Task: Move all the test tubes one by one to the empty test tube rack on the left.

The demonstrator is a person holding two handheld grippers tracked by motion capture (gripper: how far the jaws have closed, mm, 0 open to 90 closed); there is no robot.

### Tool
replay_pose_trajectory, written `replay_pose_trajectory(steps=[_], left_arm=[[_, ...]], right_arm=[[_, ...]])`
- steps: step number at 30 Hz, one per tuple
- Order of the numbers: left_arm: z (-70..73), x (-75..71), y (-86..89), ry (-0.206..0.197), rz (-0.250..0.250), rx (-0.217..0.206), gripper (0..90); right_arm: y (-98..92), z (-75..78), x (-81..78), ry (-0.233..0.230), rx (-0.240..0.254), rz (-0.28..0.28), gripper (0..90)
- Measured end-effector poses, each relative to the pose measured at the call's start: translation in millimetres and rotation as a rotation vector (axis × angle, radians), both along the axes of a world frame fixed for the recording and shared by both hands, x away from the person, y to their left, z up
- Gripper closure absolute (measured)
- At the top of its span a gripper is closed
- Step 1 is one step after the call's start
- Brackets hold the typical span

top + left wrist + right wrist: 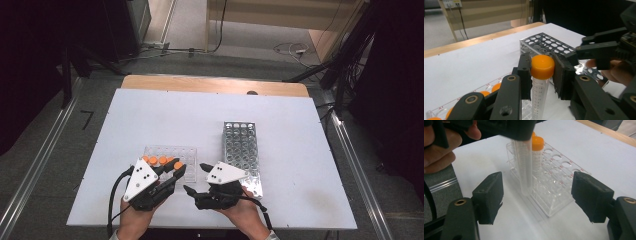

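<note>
An orange-capped tube (540,75) is clenched by the left gripper (541,72); the right gripper (536,197) fingers are released. More capped tubes (159,160) are held in the clear rack (187,151).

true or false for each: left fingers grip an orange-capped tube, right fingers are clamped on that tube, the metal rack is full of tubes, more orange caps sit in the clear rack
1. The left gripper grips the orange-capped clear plastic tube by its cap: true.
2. The right gripper is clamped on that tube: false, its fingers stand open, apart from it.
3. The perforated metal rack is full of tubes: false, its holes look empty.
4. More orange caps sit in the clear plastic rack: true.
</note>
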State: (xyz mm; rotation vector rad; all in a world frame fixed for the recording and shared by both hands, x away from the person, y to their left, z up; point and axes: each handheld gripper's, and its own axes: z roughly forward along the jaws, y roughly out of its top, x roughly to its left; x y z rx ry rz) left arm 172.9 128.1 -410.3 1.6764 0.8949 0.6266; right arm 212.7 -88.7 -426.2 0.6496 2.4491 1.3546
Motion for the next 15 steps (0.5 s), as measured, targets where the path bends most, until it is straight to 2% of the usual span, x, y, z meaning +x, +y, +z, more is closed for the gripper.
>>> replay_pose_trajectory(steps=[15], left_arm=[[10.2, 12.3, 1.3, -0.015, 0.029, -0.003, 70.1]], right_arm=[[-45.7, 6.4, -11.2, -0.001, 0.041, -0.068, 23.0]])
